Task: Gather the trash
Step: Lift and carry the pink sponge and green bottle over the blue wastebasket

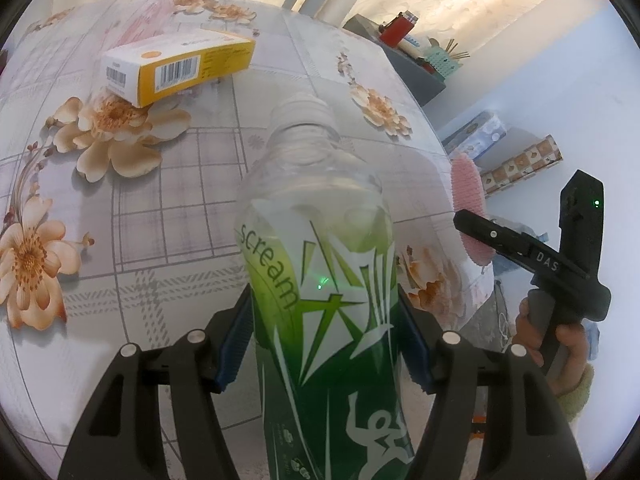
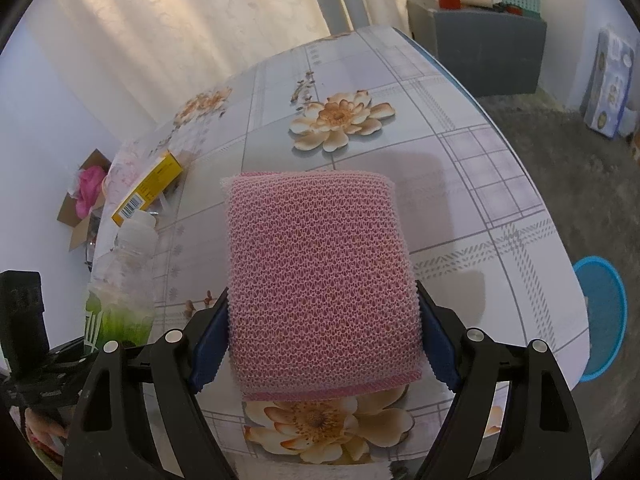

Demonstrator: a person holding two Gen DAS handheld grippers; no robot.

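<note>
Now clear bottle (image 1: 320, 280), green label, uncapped.

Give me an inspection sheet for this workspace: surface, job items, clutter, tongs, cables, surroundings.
Surface: table under a floral, checked cover.
Job's things: green-labelled plastic bottle, empty by the look of it; pink mesh sponge; yellow carton lying on the table.
Clutter: nothing seen beyond the carton.
Tongs: left tongs clamp the bottle; right tongs clamp the sponge.
Cables: nothing seen.
Surroundings: curtain behind; grey cabinet with small items on top; blue basin on the floor; open cardboard box holding something pink beside the table.
</note>
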